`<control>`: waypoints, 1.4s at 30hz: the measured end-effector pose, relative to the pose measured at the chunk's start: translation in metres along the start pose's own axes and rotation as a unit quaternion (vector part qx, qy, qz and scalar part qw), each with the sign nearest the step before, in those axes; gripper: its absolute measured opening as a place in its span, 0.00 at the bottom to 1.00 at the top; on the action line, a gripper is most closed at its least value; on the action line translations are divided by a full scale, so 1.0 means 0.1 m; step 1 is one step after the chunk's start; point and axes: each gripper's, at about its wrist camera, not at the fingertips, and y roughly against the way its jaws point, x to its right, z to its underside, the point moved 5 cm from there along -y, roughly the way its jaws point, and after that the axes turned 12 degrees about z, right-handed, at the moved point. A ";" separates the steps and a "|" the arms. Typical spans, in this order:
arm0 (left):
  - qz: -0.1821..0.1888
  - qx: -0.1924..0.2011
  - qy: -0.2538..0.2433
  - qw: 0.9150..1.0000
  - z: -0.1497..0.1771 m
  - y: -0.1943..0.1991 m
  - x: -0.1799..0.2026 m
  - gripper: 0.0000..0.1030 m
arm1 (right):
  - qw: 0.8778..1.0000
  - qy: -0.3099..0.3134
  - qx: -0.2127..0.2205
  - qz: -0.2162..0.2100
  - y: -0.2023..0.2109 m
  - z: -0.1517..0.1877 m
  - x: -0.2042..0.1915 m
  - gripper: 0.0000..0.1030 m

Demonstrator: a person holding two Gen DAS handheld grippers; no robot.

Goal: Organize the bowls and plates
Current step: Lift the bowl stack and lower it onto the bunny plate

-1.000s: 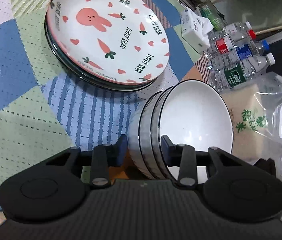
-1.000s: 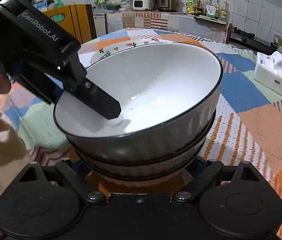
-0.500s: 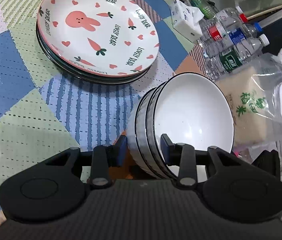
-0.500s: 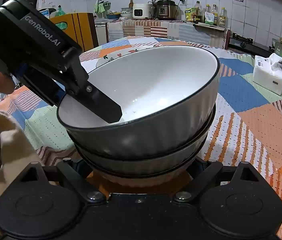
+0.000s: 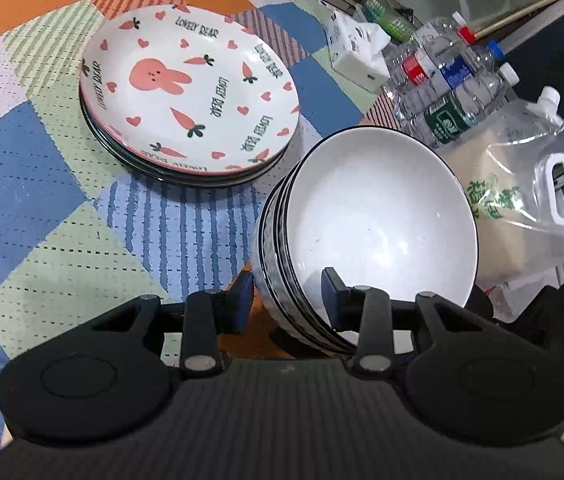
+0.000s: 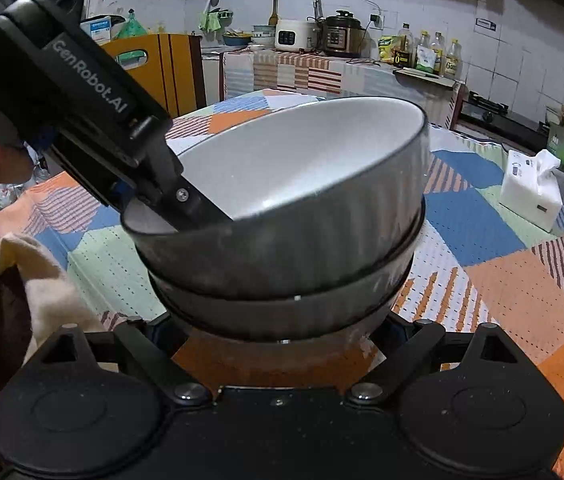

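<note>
Bowls: nested stack of white, dark-rimmed ceramic bowls (image 5: 377,236) tilted, beside stack of rabbit-and-carrot print plates (image 5: 190,92) on patchwork tablecloth (image 5: 22,184). Left gripper (image 5: 286,304) clamped on stack's rim, one finger inside. Right gripper (image 6: 282,332) straddles stack's base, grip unclear

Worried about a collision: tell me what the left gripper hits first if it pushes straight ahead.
Probably nothing new: the left gripper already clamps the bowls. Beyond their rim, likely the tablecloth; depth unclear.
</note>
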 end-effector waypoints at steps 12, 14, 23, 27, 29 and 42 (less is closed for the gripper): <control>-0.017 0.033 -0.028 0.999 -0.46 0.38 0.11 0.34 | 0.998 0.017 0.053 0.001 -0.05 -0.46 -0.02 0.92; -0.025 0.039 -0.035 0.998 -0.59 0.45 0.12 0.34 | 0.998 0.018 0.060 -0.002 -0.09 -0.59 -0.01 0.92; -0.076 0.030 -0.038 0.996 -1.18 0.52 -0.09 0.34 | 0.998 -0.003 0.057 -0.031 -0.52 -1.10 0.01 0.92; -0.078 0.027 -0.038 0.996 -1.29 0.42 -0.27 0.34 | 0.998 0.016 0.052 -0.042 -0.74 -1.13 0.01 0.92; -0.082 0.029 -0.034 0.996 -1.33 0.36 -0.35 0.34 | 0.998 0.018 0.051 -0.043 -0.84 -1.11 0.00 0.92; -0.094 0.040 -0.024 0.994 -1.54 0.00 -0.66 0.33 | 1.000 -0.006 0.015 -0.023 -1.34 -1.08 0.05 0.91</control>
